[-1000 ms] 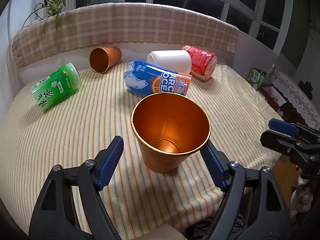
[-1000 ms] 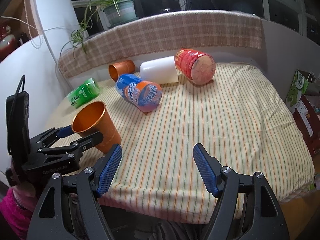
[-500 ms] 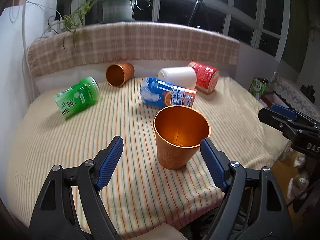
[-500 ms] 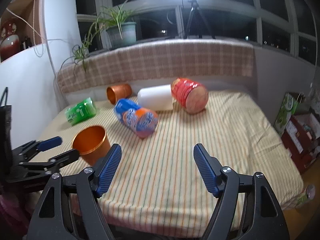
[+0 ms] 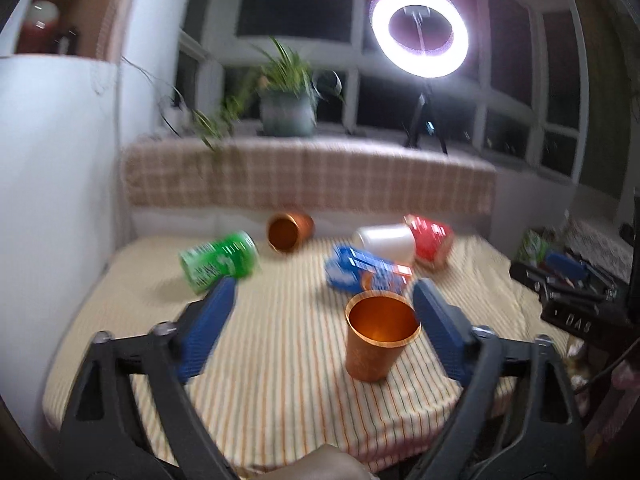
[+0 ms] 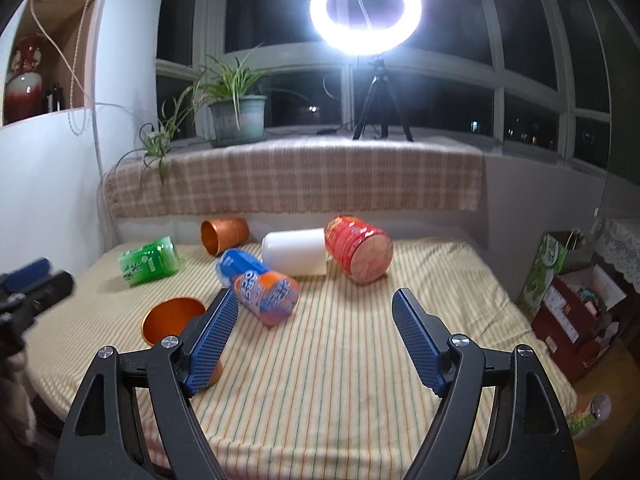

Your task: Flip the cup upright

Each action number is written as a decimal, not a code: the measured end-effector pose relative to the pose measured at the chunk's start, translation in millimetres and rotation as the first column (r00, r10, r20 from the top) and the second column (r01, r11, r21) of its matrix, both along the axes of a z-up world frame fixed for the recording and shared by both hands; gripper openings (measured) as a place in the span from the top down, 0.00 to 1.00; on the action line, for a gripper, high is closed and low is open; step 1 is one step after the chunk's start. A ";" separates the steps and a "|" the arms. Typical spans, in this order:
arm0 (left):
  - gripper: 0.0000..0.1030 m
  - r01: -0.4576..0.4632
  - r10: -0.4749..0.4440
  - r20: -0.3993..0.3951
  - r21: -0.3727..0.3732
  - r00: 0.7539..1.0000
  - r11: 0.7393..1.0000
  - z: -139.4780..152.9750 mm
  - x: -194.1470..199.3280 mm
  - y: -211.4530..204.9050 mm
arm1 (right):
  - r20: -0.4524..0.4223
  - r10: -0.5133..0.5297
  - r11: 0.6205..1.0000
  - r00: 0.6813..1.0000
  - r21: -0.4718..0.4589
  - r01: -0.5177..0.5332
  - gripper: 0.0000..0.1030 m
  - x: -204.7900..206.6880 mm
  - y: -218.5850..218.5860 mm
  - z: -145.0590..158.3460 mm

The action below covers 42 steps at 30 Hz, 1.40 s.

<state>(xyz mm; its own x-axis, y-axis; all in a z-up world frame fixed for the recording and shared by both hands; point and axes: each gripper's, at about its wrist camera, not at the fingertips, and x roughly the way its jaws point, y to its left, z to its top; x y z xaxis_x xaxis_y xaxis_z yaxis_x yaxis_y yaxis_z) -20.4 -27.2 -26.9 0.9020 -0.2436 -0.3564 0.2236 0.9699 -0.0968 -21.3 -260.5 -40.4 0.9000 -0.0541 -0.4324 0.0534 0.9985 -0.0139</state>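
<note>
An orange metal cup (image 5: 378, 338) stands upright, mouth up, near the front of the striped table; in the right wrist view it (image 6: 172, 318) is partly behind my right gripper's left finger. My left gripper (image 5: 322, 316) is open and empty, pulled back above the table, with the cup just inside its right finger. My right gripper (image 6: 312, 324) is open and empty over the table's front. A second orange cup (image 5: 289, 232) lies on its side at the back, also in the right wrist view (image 6: 223, 235).
A green can (image 5: 218, 260), a blue and orange packet (image 5: 362, 272), a white cup (image 5: 386, 240) and a red can (image 5: 430, 240) lie on the table. A plaid-covered ledge (image 6: 292, 180) with a potted plant and a ring light stands behind. Boxes (image 6: 560, 292) stand at the right.
Both grippers have pulled back and up from the table. The upright orange cup stays where it stood and now looks smaller and farther away.
</note>
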 end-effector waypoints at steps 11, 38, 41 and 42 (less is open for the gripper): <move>0.01 -0.118 0.108 0.139 0.070 0.984 0.990 13.6 -19.1 2.9 | 0.083 -0.058 0.998 0.995 -0.019 0.060 0.14 -10.8 -0.1 8.4; 0.00 -0.129 0.117 0.130 0.084 0.985 0.988 12.5 -28.5 0.2 | 0.141 -0.092 0.994 0.986 -0.045 0.099 0.12 -19.9 2.2 15.3; 0.00 -0.129 0.117 0.131 0.085 0.984 0.988 12.6 -29.3 0.2 | 0.141 -0.092 0.994 0.986 -0.044 0.099 0.12 -19.9 2.0 15.0; 0.00 -0.129 0.118 0.130 0.084 0.984 0.988 12.7 -28.4 0.2 | 0.143 -0.092 0.994 0.985 -0.043 0.099 0.12 -20.3 2.1 15.2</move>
<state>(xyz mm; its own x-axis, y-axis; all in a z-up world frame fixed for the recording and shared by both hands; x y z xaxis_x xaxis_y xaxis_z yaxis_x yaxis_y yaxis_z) -48.8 -27.0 -14.2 0.9618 -0.0986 -0.2552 0.1060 0.9942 0.0154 -41.6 -258.4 -25.2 0.9413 -0.1611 -0.2967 0.1534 0.9869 -0.0492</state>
